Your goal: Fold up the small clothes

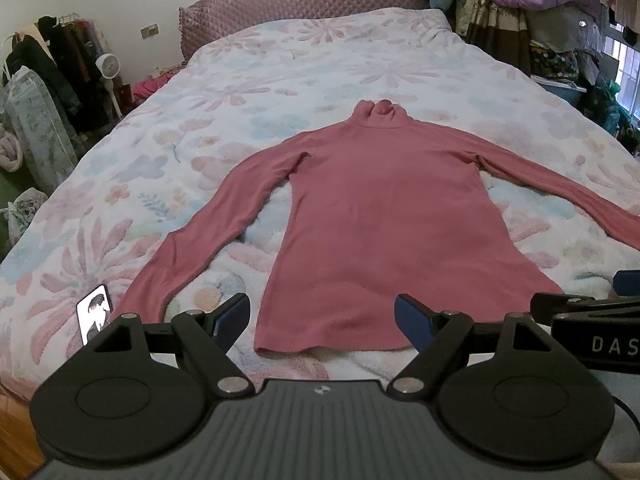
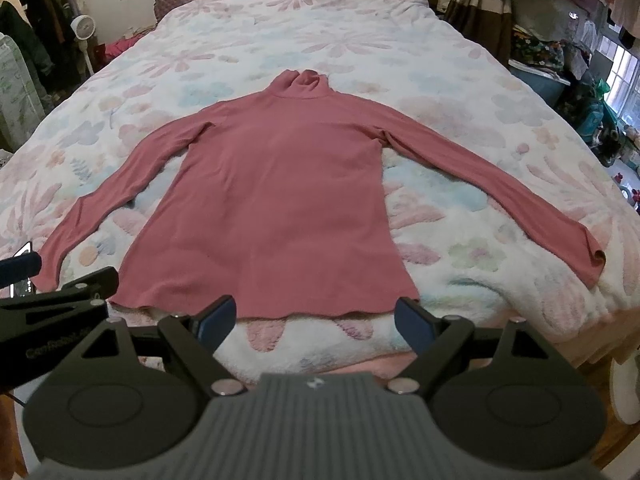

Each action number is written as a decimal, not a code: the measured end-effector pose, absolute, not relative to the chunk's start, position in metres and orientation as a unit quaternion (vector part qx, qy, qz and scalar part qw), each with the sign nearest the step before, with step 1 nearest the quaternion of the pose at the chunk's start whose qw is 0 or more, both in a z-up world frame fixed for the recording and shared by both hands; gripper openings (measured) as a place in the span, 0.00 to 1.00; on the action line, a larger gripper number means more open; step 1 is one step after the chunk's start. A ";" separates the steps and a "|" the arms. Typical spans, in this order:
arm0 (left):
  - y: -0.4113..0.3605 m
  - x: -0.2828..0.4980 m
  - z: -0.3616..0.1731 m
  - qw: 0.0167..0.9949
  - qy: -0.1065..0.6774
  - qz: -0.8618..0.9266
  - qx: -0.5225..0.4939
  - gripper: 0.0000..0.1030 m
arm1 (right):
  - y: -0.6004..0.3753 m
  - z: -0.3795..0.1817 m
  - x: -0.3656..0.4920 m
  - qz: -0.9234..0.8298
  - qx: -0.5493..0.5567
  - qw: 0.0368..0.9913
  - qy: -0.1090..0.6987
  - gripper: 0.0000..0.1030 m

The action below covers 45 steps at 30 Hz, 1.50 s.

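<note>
A pink long-sleeved turtleneck top [image 1: 380, 216] lies flat on the floral bedspread [image 1: 280, 64], collar far, hem near, both sleeves spread out. It also shows in the right wrist view [image 2: 276, 208]. My left gripper [image 1: 322, 320] is open and empty, held just in front of the hem. My right gripper [image 2: 316, 318] is open and empty, also just in front of the hem. The right gripper shows at the right edge of the left wrist view [image 1: 592, 320]. The left gripper shows at the left edge of the right wrist view [image 2: 52, 296].
A phone [image 1: 95, 312] lies on the bed by the left cuff. A pink headboard cushion [image 1: 304, 4] is at the far end. Hanging clothes and a small fan [image 1: 108, 66] stand on the left. Piled clothes and bedding [image 1: 540, 8] line the right.
</note>
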<state>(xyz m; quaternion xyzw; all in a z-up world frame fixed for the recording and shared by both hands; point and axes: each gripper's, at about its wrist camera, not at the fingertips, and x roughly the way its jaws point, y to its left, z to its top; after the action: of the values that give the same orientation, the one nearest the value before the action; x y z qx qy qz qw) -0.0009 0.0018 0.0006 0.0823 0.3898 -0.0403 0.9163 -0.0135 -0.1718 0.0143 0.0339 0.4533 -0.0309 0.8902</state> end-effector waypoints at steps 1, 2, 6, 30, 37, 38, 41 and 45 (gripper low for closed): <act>0.002 -0.001 0.001 0.917 0.389 -0.041 0.082 0.93 | -0.172 0.014 -0.014 -0.031 0.034 0.890 0.453 0.80; 0.002 -0.001 0.001 0.917 0.389 -0.040 0.083 0.93 | -0.171 0.014 -0.014 -0.032 0.034 0.890 0.453 0.80; 0.001 -0.001 0.001 0.917 0.389 -0.038 0.082 0.93 | -0.171 0.014 -0.014 -0.032 0.033 0.890 0.453 0.80; 0.000 -0.002 0.001 0.917 0.390 -0.037 0.081 0.93 | -0.173 0.012 -0.015 -0.032 0.035 0.890 0.453 0.80; 0.000 -0.003 0.000 0.917 0.389 -0.037 0.081 0.93 | -0.172 0.012 -0.015 -0.033 0.035 0.890 0.453 0.80; 0.000 -0.003 0.000 0.917 0.389 -0.038 0.081 0.93 | -0.172 0.012 -0.015 -0.033 0.035 0.890 0.453 0.80; 0.001 -0.003 0.001 0.916 0.390 -0.039 0.080 0.93 | -0.172 0.012 -0.015 -0.033 0.035 0.890 0.453 0.80; 0.001 -0.003 0.001 0.916 0.390 -0.038 0.080 0.93 | -0.172 0.012 -0.015 -0.033 0.035 0.890 0.453 0.80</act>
<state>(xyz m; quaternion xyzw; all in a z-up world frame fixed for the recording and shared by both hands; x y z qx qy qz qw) -0.0026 0.0010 0.0010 0.0796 0.3903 -0.0383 0.9165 -0.0148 -0.1719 0.0116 0.0349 0.4533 -0.0331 0.8901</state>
